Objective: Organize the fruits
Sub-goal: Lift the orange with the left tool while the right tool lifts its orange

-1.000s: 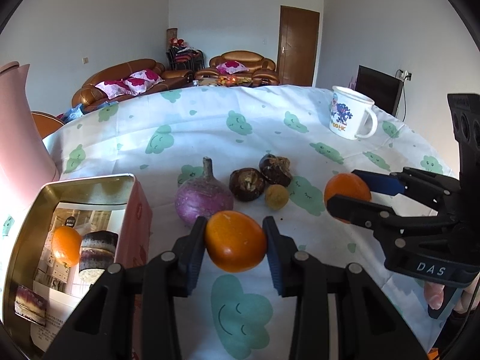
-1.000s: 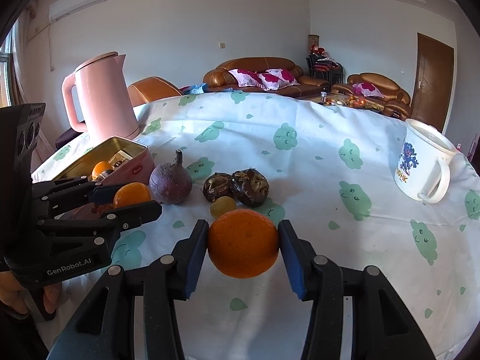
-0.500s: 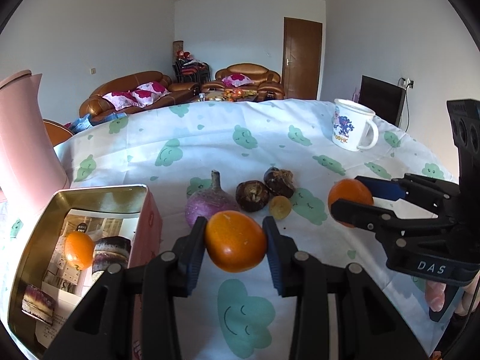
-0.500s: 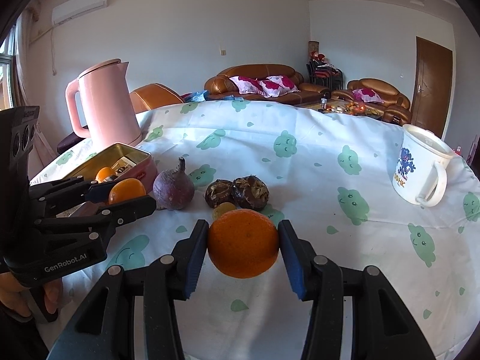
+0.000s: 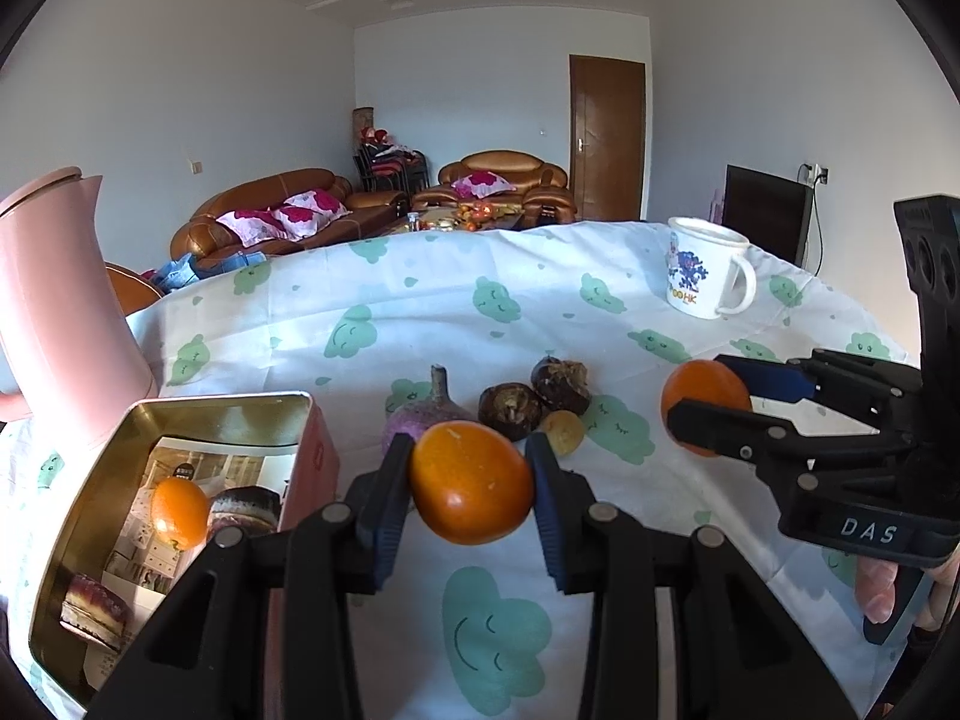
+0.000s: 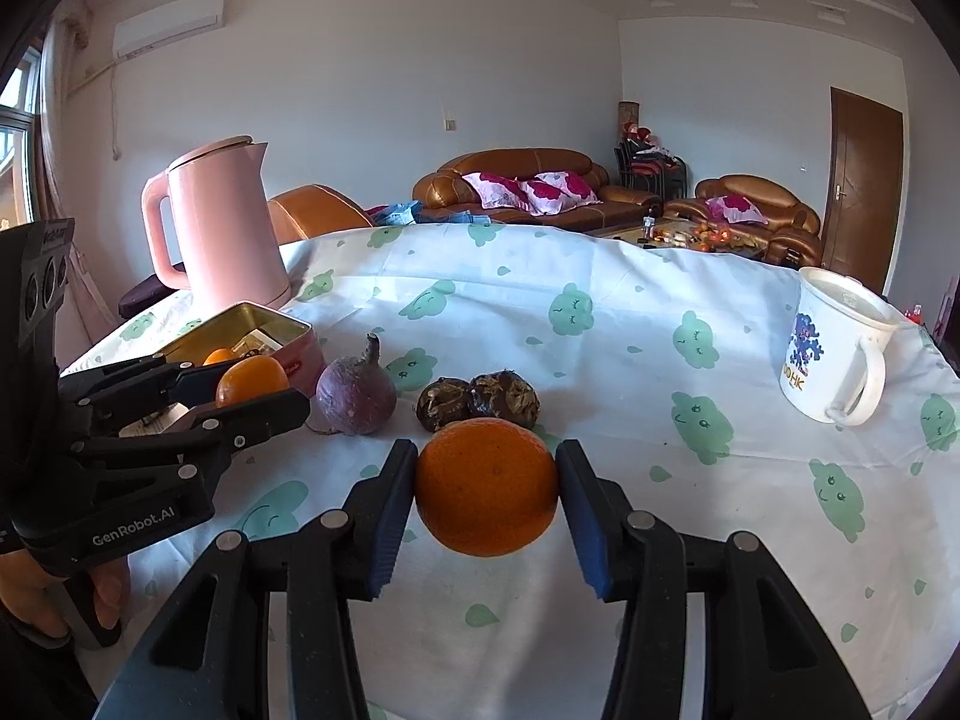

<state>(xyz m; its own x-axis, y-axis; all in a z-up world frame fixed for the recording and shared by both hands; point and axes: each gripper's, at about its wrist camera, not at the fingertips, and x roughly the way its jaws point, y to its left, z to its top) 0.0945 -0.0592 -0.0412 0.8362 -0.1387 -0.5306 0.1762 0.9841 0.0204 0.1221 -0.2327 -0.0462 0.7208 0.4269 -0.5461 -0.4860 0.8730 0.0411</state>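
Smooth orange fruit (image 5: pixel 471 491) pinched between the blue pads of the left gripper (image 5: pixel 472 495), held above the tablecloth (image 5: pixel 420 300) just beside an open gold tin (image 5: pixel 78 516). Round orange (image 6: pixel 486 487) clamped in the right gripper (image 6: pixel 487 489), also lifted. On the cloth beyond: purple turnip (image 6: pixel 355 396), two dark brown fruits (image 6: pixel 480 399). Farther off, pink kettle (image 6: pixel 219 222) and white mug (image 6: pixel 831 348).

The right gripper (image 5: pixel 708 405) body reads "DAS"; the left gripper (image 6: pixel 252 387) reads "GenRobot.AI"; the white mug (image 6: pixel 834 348) shows "HK".
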